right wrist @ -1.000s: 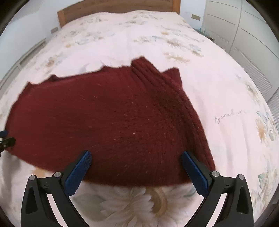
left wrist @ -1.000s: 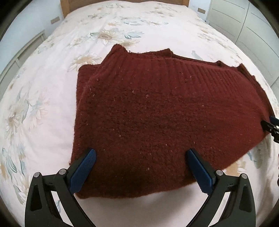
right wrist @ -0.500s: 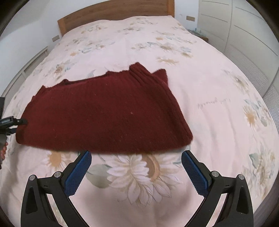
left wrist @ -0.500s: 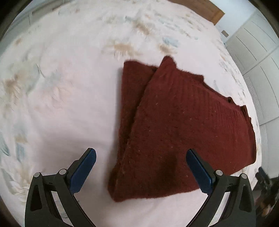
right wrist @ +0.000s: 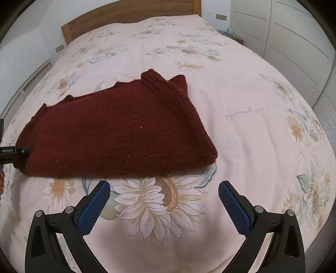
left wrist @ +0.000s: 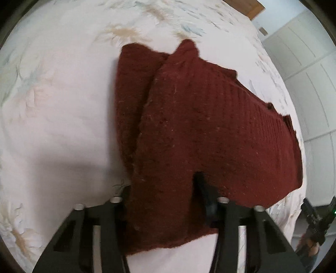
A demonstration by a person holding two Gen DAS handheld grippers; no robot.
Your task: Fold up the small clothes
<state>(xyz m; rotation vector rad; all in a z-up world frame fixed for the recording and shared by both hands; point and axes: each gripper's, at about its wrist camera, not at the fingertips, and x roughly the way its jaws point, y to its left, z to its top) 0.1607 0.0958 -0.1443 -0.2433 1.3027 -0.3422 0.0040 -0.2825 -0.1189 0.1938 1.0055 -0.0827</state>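
A dark red knitted sweater [right wrist: 117,134] lies folded on the bed. In the left wrist view the sweater [left wrist: 210,130] fills the middle, and its near corner runs between my fingers. My left gripper [left wrist: 163,201] is shut on that corner; cloth covers the left pad. It shows in the right wrist view as a black tip [right wrist: 12,154] at the sweater's left end. My right gripper [right wrist: 163,201] is open and empty, hovering over the quilt just in front of the sweater's near edge.
The bed has a pale floral quilt [right wrist: 252,105] and a wooden headboard [right wrist: 126,16] at the far end. White wardrobe doors [right wrist: 294,31] stand to the right of the bed. The right gripper's body shows at the left view's lower right [left wrist: 315,218].
My left gripper moved to the sweater's left end and closed on its corner. My right gripper drew back off the sweater, staying open.
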